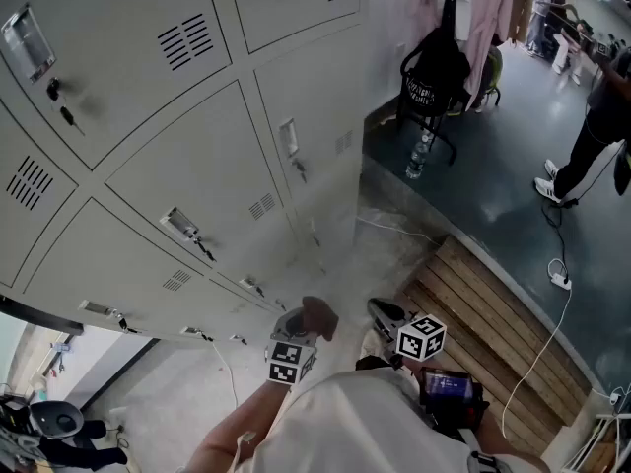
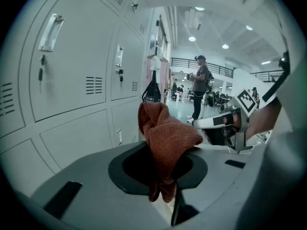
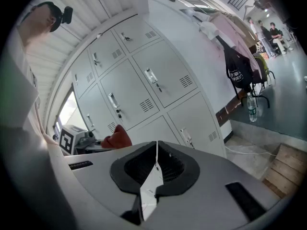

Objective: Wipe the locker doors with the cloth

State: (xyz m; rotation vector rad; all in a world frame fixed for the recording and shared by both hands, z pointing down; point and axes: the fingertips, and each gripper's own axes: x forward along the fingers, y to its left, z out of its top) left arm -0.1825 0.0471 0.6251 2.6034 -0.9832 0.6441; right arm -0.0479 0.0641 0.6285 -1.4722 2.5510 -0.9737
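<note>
While no door is being wiped at this moment, the lockers point(image 1: 187, 166) fill the left and top of the head view, a grey bank of shut doors with vents and small handles, running down to a dusty floor point(image 1: 394, 244) with a wooden pallet point(image 1: 493, 343) at the right. Both tools hang low and close to the person's body, which looks like a ready stance, not a working one. The left gripper point(image 1: 301, 328) has its jaws closed on the cloth point(image 2: 165, 138), a rust-brown rag pinched at its lower end so that the loose bunch stands up ahead of the jaws; held that way, I judge, the soft bulk and not the hard tips would meet a door. The cloth is clear of every door, with the nearest lockers off to its left in the left gripper view. The right gripper point(image 3: 156, 162) sits just beside the left, jaws pressed together with nothing between them, probably kept shut and idle because one rag needs one tool. The wiping appears not yet begun.
</note>
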